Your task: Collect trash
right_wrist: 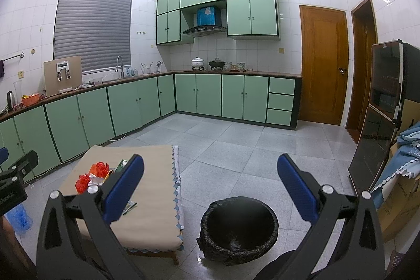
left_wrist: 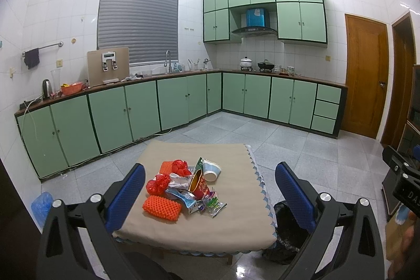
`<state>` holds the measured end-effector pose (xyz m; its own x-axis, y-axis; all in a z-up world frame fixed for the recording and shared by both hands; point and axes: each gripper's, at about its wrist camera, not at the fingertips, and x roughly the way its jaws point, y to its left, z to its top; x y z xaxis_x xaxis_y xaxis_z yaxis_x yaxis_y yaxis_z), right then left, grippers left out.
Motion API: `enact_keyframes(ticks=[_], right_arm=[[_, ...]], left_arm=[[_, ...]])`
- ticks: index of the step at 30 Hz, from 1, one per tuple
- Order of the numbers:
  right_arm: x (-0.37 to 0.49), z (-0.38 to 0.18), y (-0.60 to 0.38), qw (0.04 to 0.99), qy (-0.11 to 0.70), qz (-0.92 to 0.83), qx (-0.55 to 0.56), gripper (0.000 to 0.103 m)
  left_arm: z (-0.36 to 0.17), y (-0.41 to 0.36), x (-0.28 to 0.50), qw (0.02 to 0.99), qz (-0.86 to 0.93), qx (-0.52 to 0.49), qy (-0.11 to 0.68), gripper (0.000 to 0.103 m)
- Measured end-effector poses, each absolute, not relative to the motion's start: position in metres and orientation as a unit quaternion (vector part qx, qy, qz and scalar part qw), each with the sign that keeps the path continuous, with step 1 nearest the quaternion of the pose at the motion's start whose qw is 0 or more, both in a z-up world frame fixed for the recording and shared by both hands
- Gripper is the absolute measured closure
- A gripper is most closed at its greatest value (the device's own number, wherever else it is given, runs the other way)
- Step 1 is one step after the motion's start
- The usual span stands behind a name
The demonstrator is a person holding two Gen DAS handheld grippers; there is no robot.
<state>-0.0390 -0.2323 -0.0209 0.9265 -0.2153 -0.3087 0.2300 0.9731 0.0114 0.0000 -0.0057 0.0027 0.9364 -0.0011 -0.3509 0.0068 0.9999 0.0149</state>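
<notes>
A low table [left_wrist: 231, 217] under a beige cloth is standing on the tiled kitchen floor, and a bin [right_wrist: 240, 228] lined with a black bag is sitting on the floor just beside the table's right edge. The trash pile [left_wrist: 183, 188] is lying near the middle of the tabletop: two orange foam nets [left_wrist: 162, 207], knotted red plastic bags [left_wrist: 157, 183], crumpled wrappers [left_wrist: 214, 206], a green carton [left_wrist: 200, 164] and, at the pile's far side, a tipped paper cup [left_wrist: 211, 169].

The left gripper [left_wrist: 210, 192] is hovering above the pile with jaws spread wide, gripping nothing. The right gripper [right_wrist: 210, 188] is hanging over the floor between table and bin, likewise spread and empty.

No piece looks collected yet; the bin appears nearly bare inside. For a clean first pick, the left gripper is probably best lowering onto the near orange net, which is lying apart enough to close on without dragging wrappers off the near edge.
</notes>
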Motion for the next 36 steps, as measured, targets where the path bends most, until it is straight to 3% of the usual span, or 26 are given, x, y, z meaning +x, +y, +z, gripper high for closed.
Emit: enact_keyframes(ticks=[36], right_arm=[[-0.0426,-0.0129,-0.2303,0.982,0.15,-0.112,0.019,0.005]], left_arm=[[0.0045,-0.0038,0.0001,0.985,-0.001,0.008,0.174,0.006]])
